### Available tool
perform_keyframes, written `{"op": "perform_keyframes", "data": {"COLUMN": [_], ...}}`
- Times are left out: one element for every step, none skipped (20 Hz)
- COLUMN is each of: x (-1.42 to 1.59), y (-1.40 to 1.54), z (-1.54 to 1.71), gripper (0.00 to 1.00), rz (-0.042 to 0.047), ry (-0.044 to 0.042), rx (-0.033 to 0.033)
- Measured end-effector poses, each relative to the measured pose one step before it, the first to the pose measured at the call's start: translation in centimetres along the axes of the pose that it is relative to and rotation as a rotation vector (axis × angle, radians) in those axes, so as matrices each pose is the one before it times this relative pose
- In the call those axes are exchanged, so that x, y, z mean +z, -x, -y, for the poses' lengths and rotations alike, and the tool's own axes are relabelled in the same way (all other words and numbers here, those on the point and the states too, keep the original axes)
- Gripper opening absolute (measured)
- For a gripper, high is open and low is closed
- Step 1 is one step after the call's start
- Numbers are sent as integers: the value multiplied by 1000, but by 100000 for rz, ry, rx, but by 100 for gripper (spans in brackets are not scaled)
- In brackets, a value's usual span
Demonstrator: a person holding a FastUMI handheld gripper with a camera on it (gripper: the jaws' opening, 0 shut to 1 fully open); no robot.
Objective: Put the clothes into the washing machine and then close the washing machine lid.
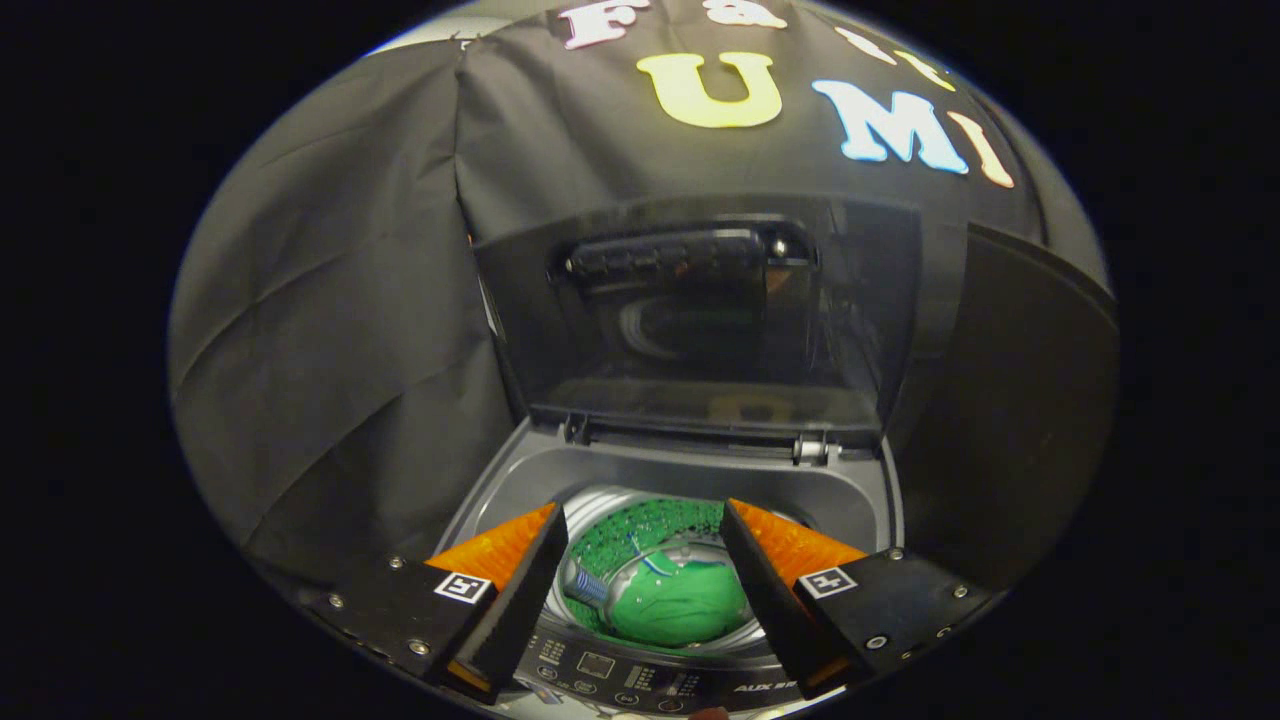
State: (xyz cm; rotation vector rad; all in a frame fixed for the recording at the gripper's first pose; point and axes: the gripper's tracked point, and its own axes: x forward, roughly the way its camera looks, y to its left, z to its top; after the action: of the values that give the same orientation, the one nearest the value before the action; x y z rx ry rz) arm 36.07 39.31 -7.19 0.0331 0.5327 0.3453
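**Inspector A:** Start with the washing machine [680, 480]. Condition?

**Inspector B:** Top-loading unit, grey body. The lid [700, 320] is raised, standing upright at the back of the machine on its hinges, and its dark glass panel faces the camera. A handle bar runs along the upper part of the lid.

**Inspector A:** And the clothes?

**Inspector B:** A green garment [675, 598] lies inside the drum [650, 525], bunched toward the front of the machine, with a bit of blue-and-white fabric on the side of it. The perforated drum wall behind it reflects green.

**Inspector A:** State of the gripper [645, 530]?

**Inspector B:** The fingers are released, spread wide apart with nothing between them. They are over the front of the machine, one to each side of the drum opening, and the garment shows in the gap between them, lower down in the drum. No contact with the garment or the lid.

**Inspector A:** Anything else on the machine?

**Inspector B:** The control panel [630, 675] runs along the machine's front edge, below the fingers, with small buttons and a display. Markings too small to confirm.

**Inspector A:** Surroundings?

**Inspector B:** Black cloth wall [330, 330] behind and to both sides of the machine, hanging in folds.
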Motion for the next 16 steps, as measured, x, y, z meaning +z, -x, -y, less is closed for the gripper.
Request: {"op": "perform_keyframes", "data": {"x": [1256, 1669, 1549, 852, 1196, 1002, 1134, 133, 686, 1062, 955, 564, 661, 513, 648, 585], "y": [636, 878, 555, 193, 84, -74, -134, -525, -360, -340, -279, -708, -681, -872, -817, -714], "z": [107, 55, 60, 109, 173, 328, 270, 195, 288, 448, 397, 289, 291, 312, 354, 309], "gripper": [96, 96, 96, 96, 96, 96, 96, 96, 96, 96, 96, 96, 96, 96, 96, 96], "rz": [4325, 4068, 3948, 3615, 3692, 3575, 2605, 2009, 1717, 1948, 1148, 1221, 759, 626, 633, 225], "ry": [2675, 3098, 2563, 1991, 1243, 912, 91, -325, -590, -233, -91, -225, -471, -409, -320, -282], "rx": [-1580, -1843, -1229, -757, -616, -1073, -876, -461, -544, -625, -885, -565, -750, -605, -1105, -734]}}
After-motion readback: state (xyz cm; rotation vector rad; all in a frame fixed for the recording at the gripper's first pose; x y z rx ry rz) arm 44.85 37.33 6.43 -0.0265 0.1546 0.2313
